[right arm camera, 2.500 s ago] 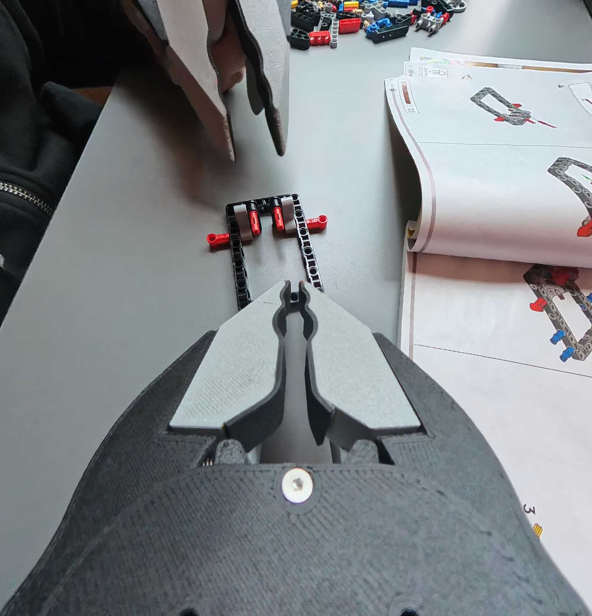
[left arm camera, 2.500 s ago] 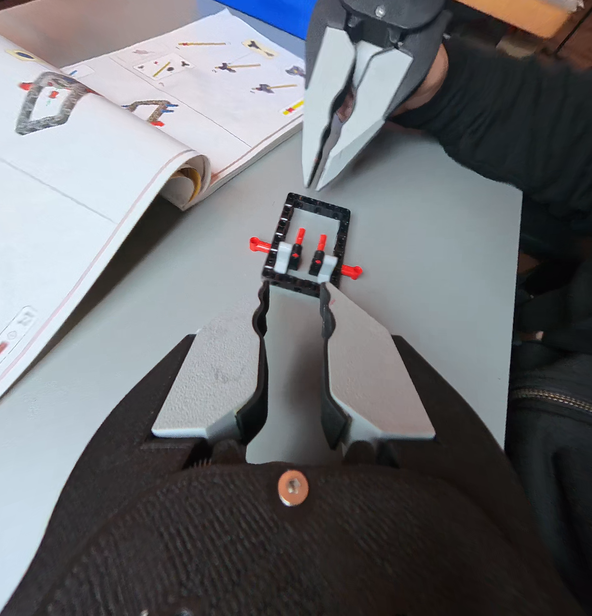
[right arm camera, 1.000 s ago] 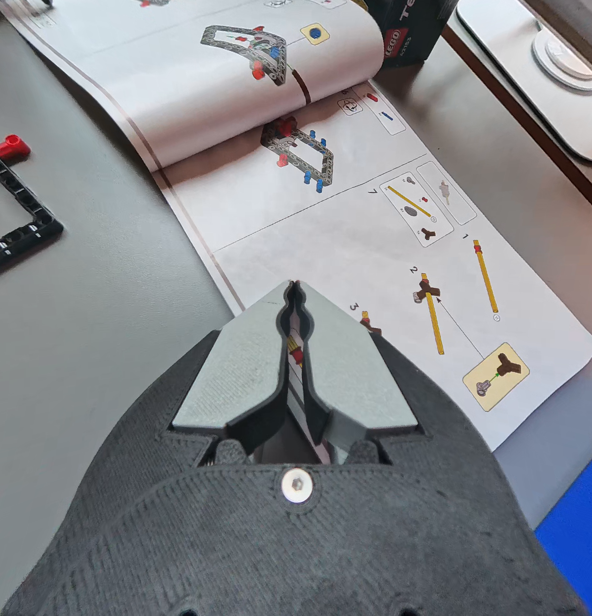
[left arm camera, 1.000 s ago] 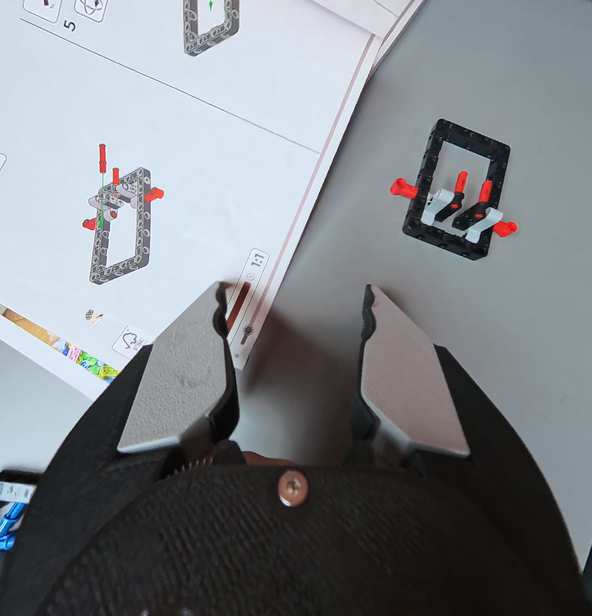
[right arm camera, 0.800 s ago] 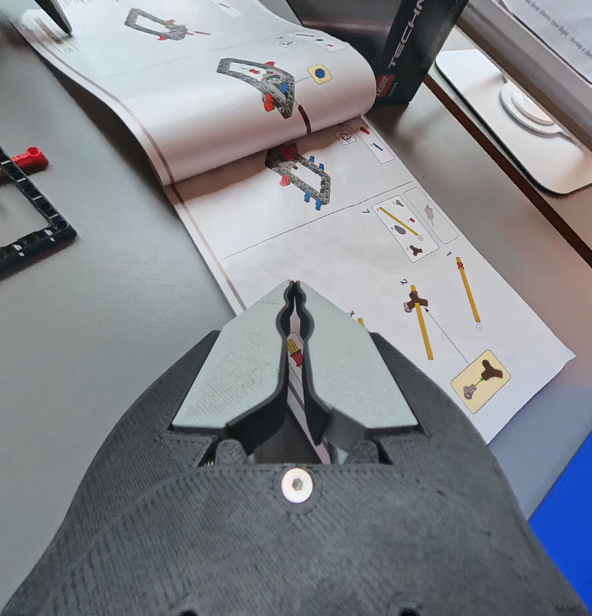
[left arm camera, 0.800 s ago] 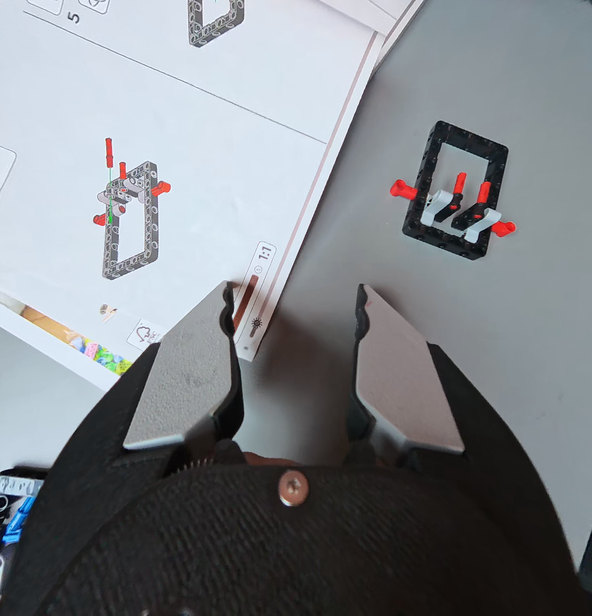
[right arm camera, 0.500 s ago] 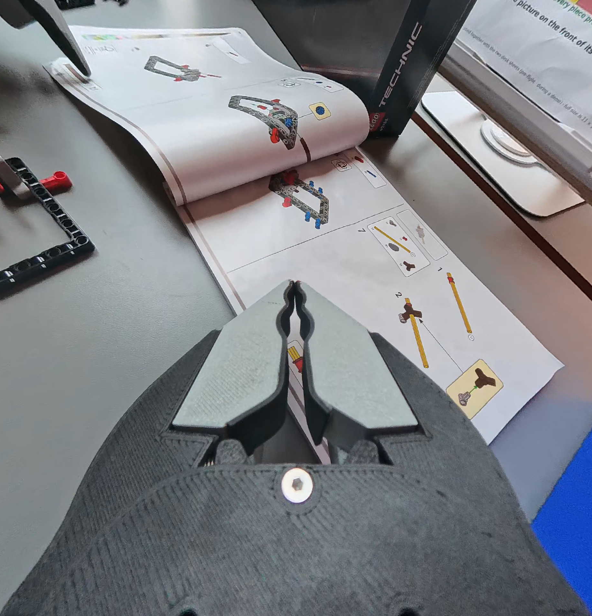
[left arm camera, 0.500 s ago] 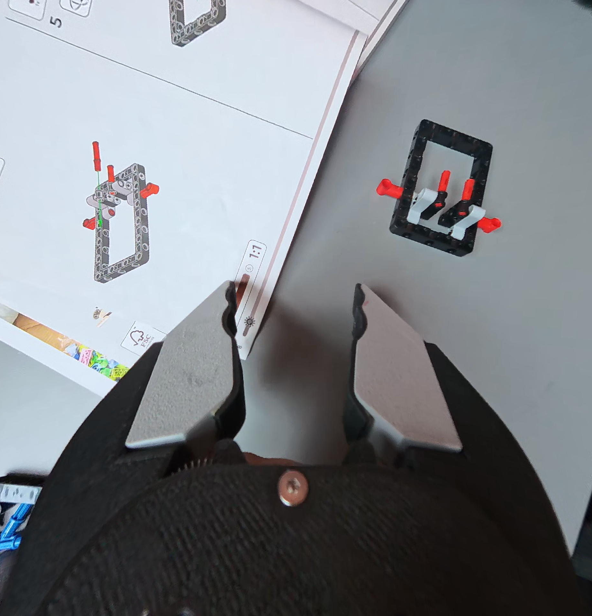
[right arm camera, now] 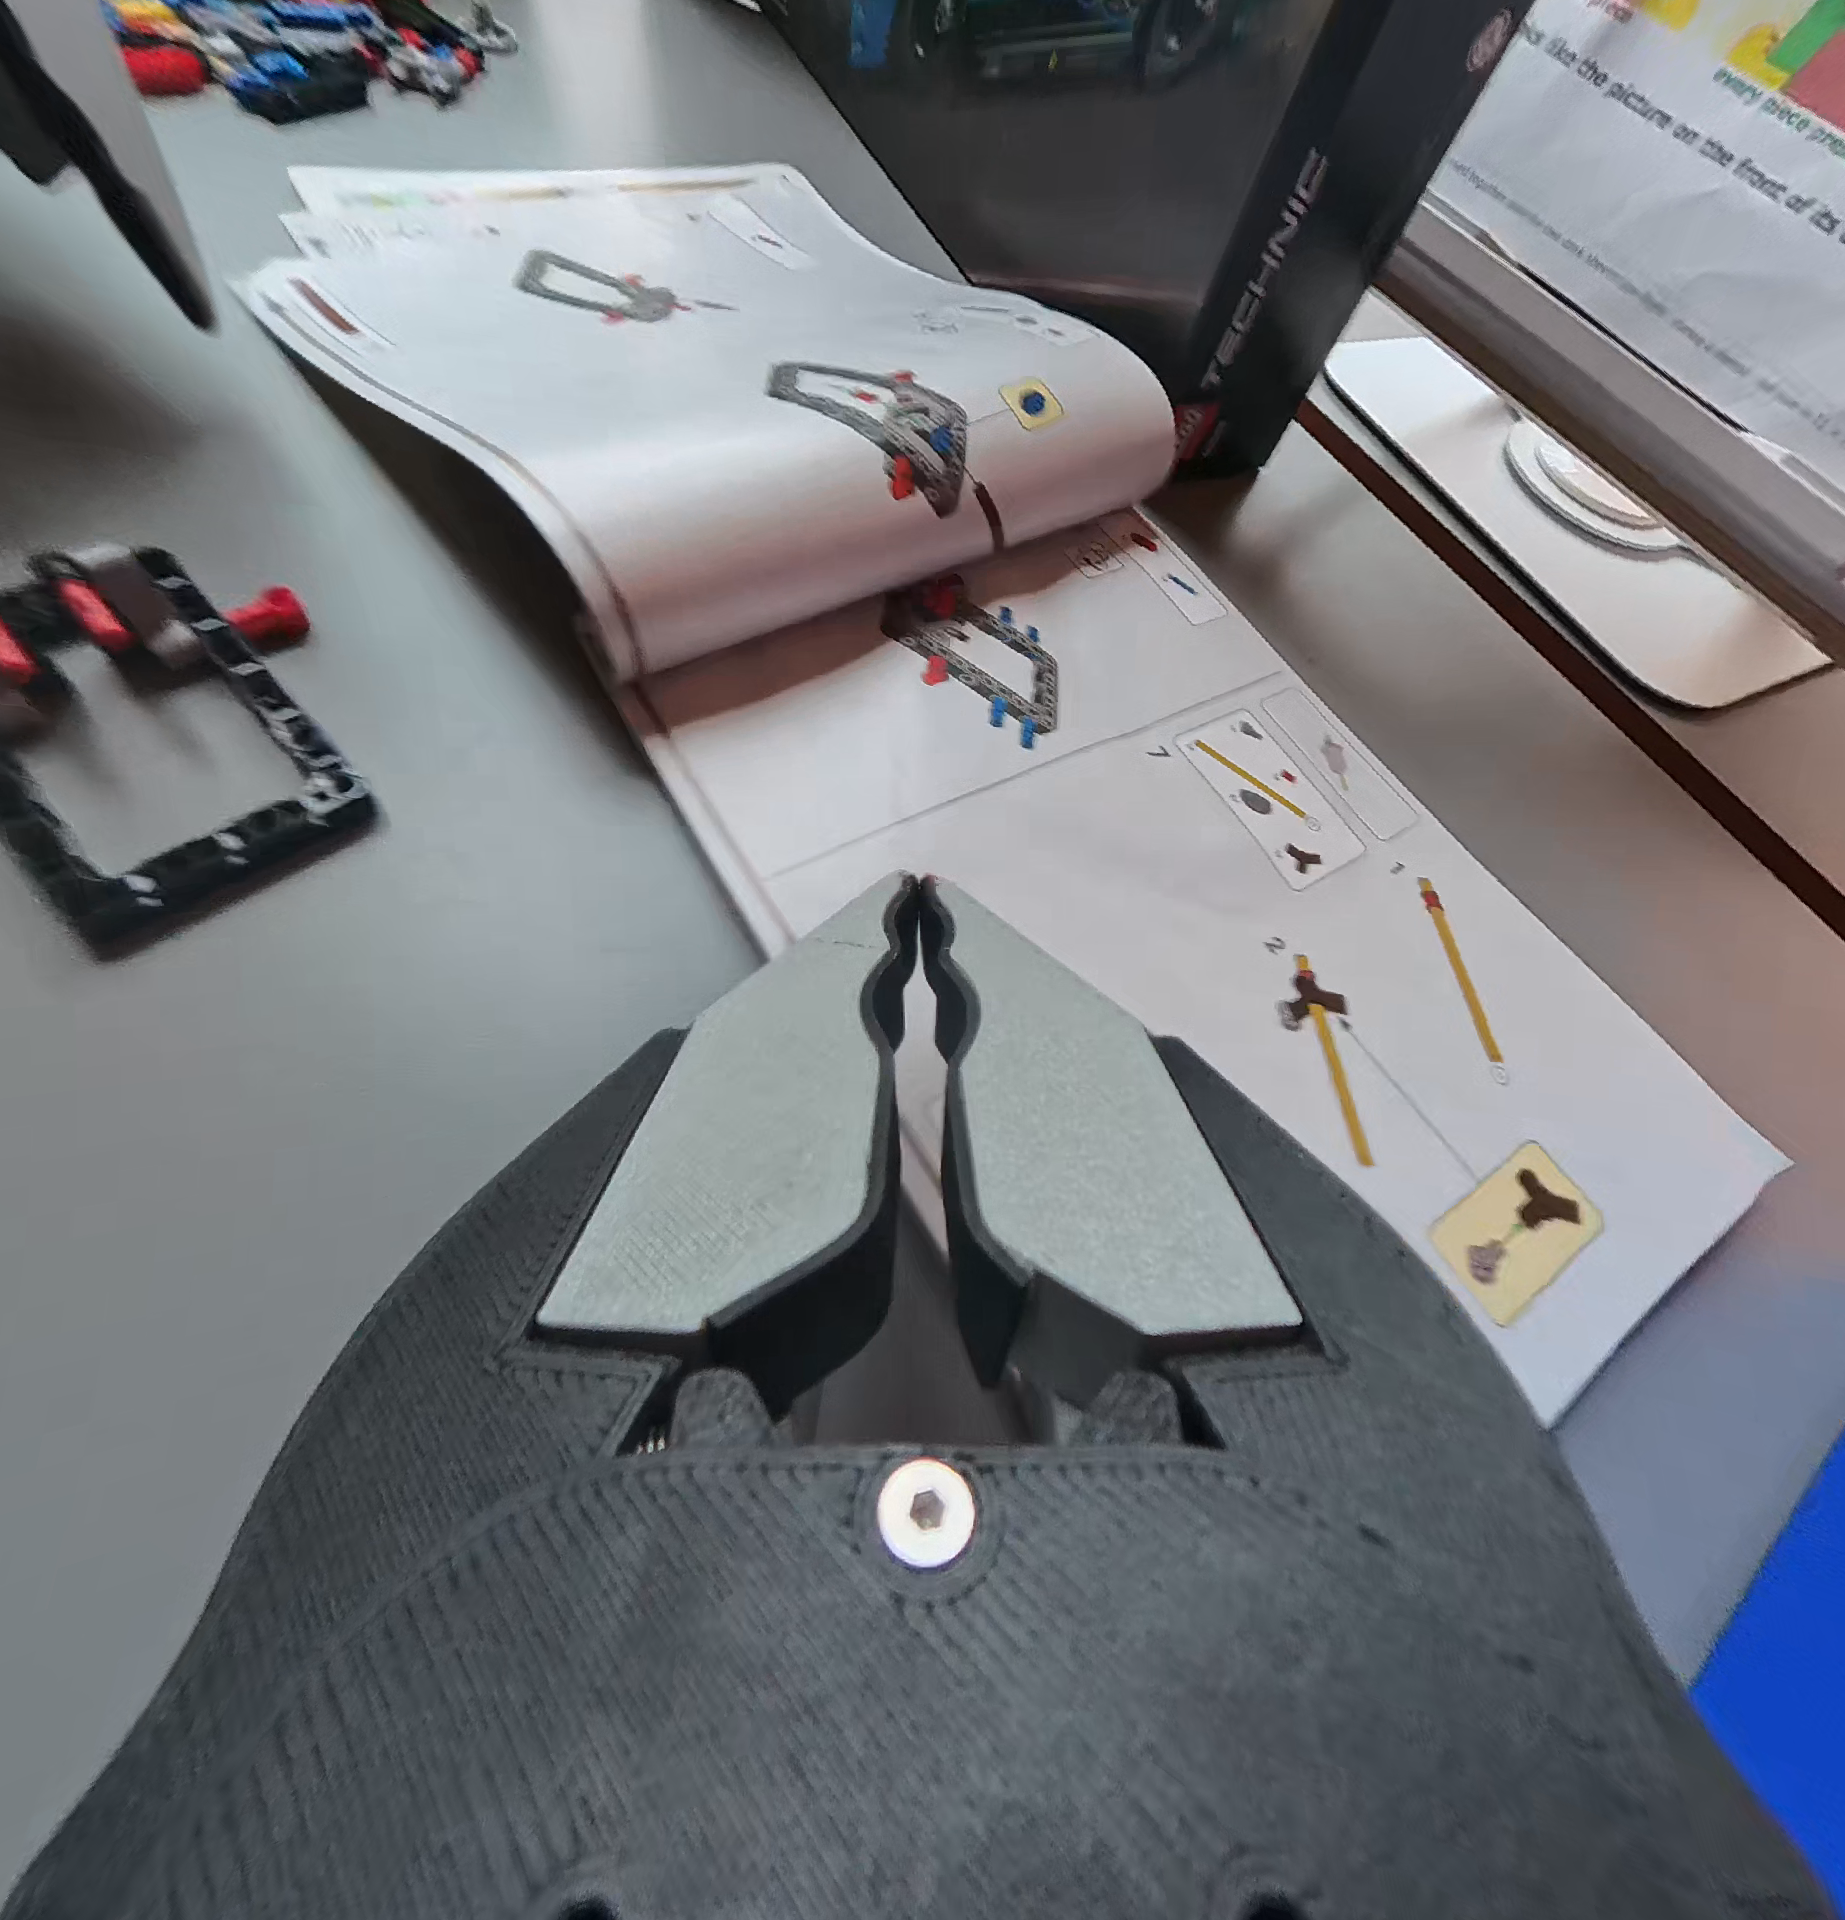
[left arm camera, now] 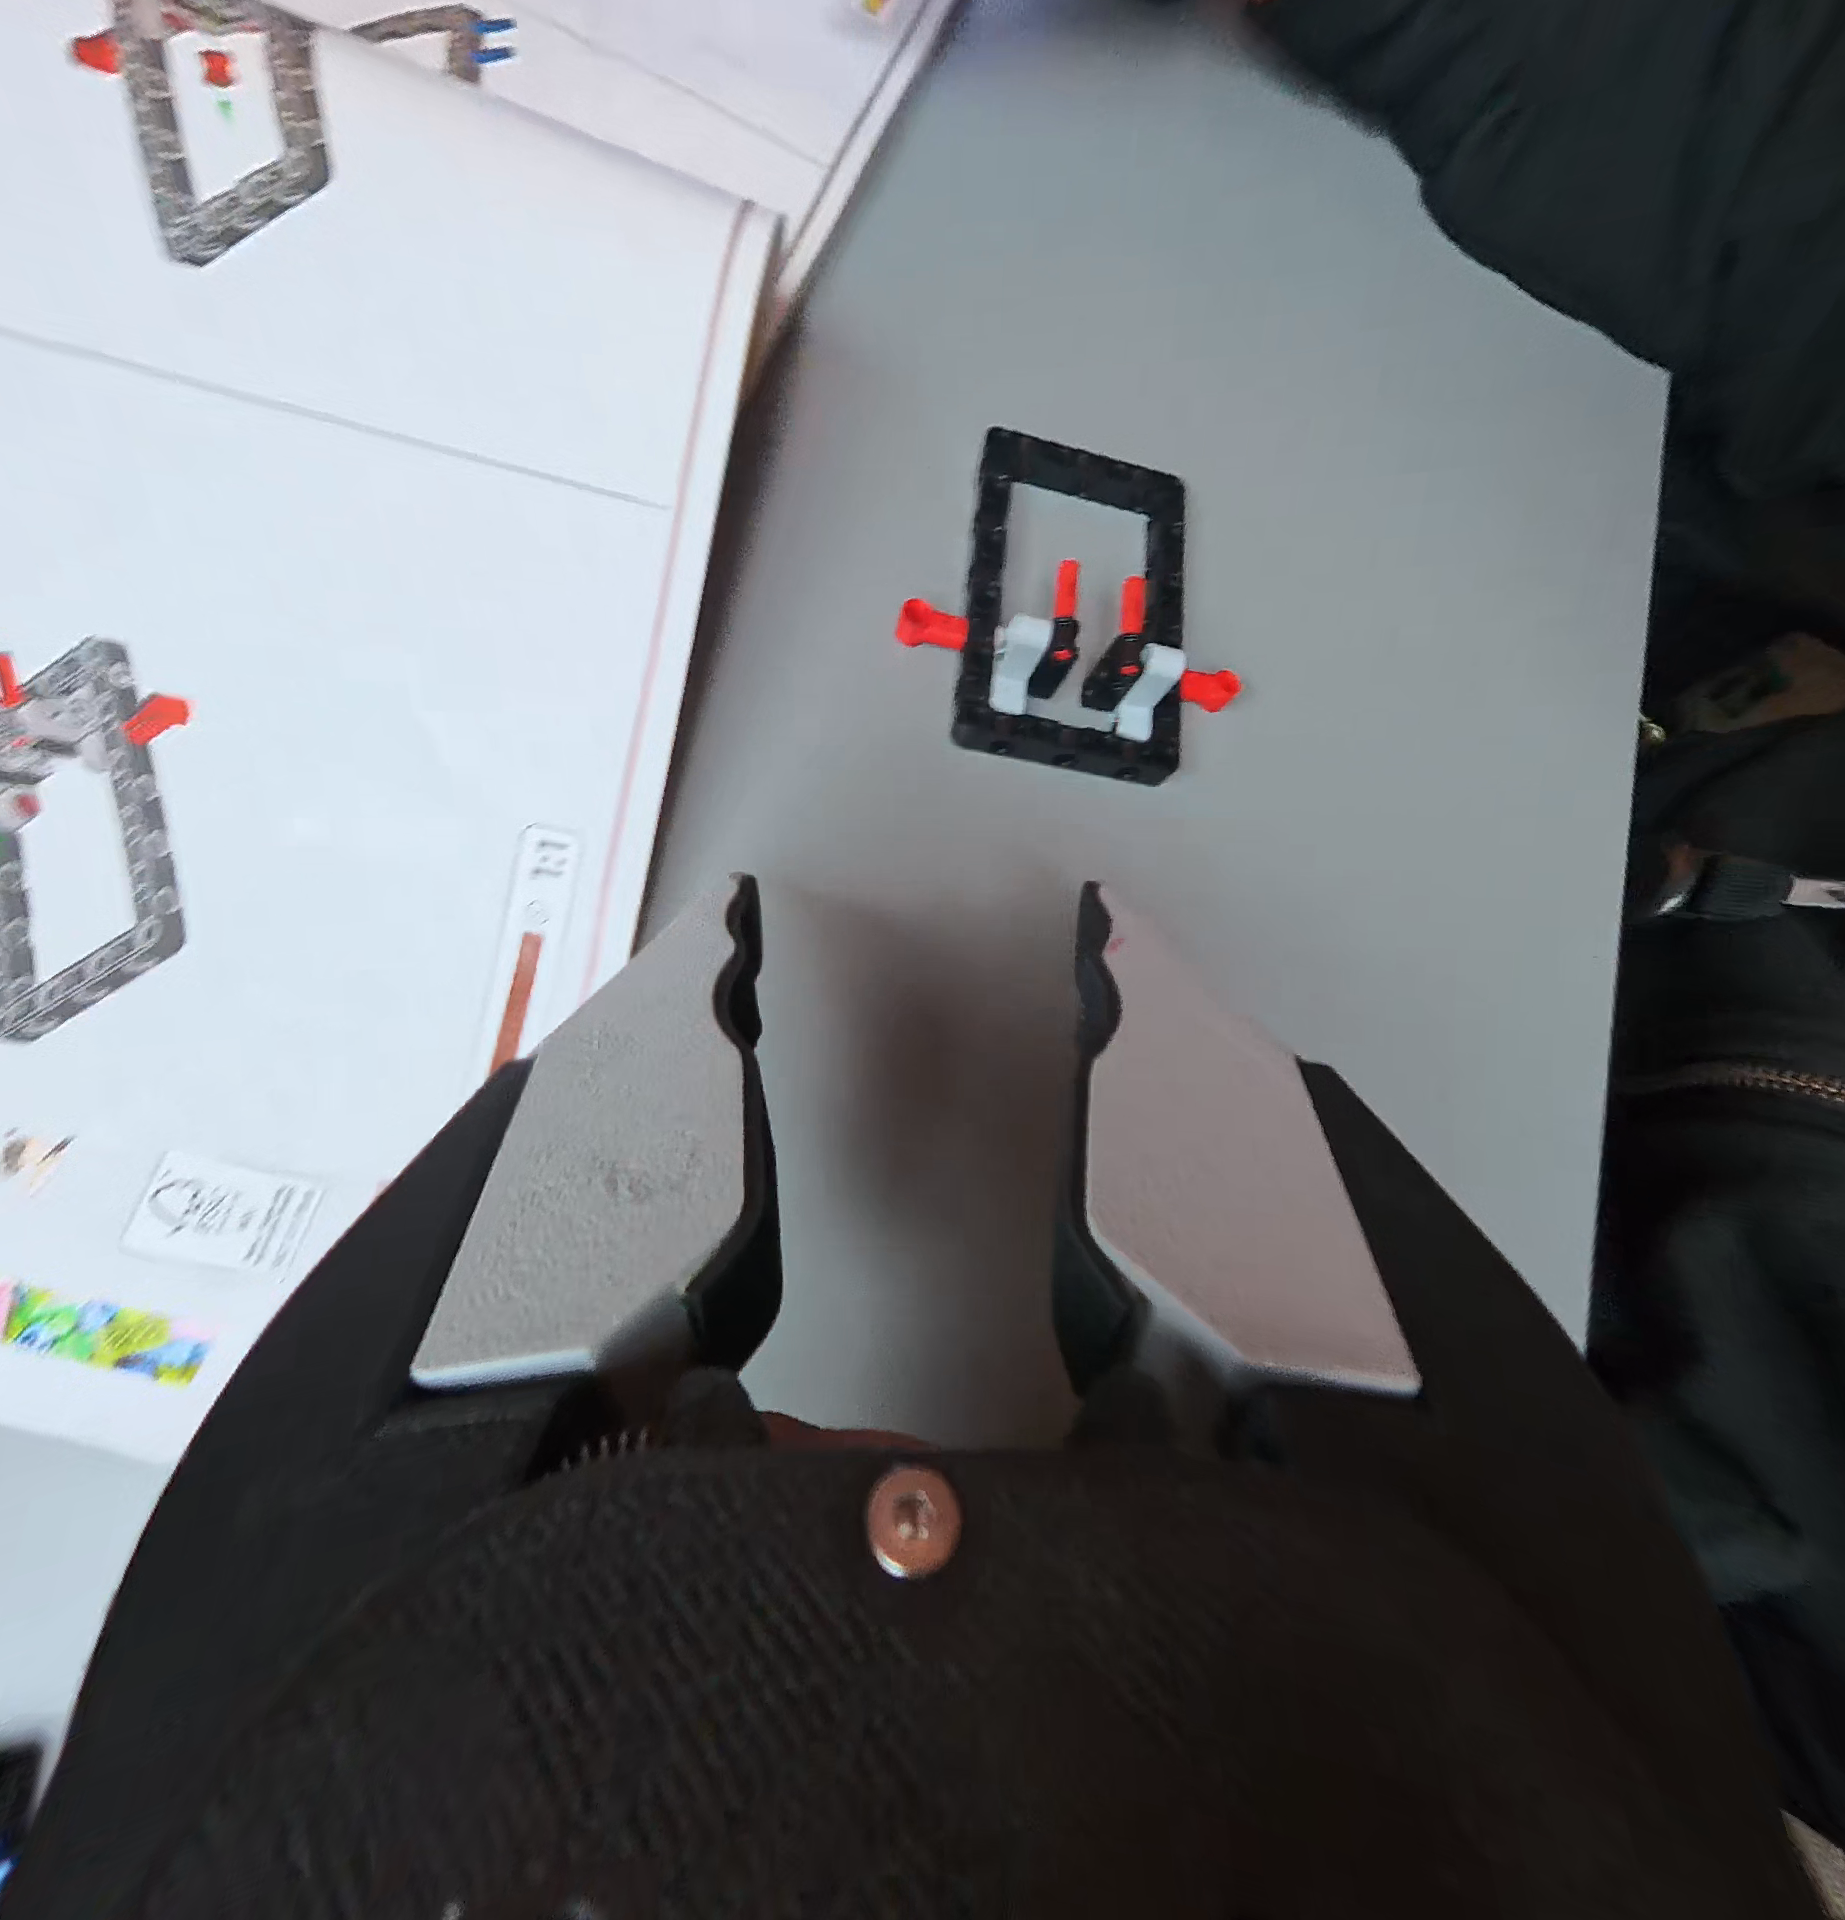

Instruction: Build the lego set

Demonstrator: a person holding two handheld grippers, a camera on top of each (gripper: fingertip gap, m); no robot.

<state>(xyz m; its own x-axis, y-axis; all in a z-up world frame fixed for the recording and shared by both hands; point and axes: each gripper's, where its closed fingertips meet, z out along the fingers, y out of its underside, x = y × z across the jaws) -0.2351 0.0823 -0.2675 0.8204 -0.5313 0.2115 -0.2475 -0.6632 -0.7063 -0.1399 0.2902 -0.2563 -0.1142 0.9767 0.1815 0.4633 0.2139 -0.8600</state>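
A black rectangular lego frame point(left arm camera: 1072, 750) with red pins and grey and black connectors lies flat on the grey table. It also shows at the left of the right wrist view point(right arm camera: 211, 831). My left gripper point(left arm camera: 913, 894) is open and empty, held above the table a little short of the frame. My right gripper point(right arm camera: 918, 883) is shut with nothing in it, over the edge of the open instruction booklet point(right arm camera: 1053, 831). The left gripper's finger shows at the top left of the right wrist view point(right arm camera: 118, 177).
The booklet covers the left of the left wrist view point(left arm camera: 326, 623). A pile of loose lego parts point(right arm camera: 305, 62) lies at the far back. A black set box point(right arm camera: 1157, 208) stands behind the booklet, beside a monitor stand point(right arm camera: 1583, 540). A person's dark sleeve point(left arm camera: 1676, 208) is at the table's edge. My right fingertips sit around 25 cm from my left ones.
Both grippers left the frame and swung away, then back toward it. The left gripper has turned so the frame sits ahead of its fingers; the frame has come further into the right wrist view.
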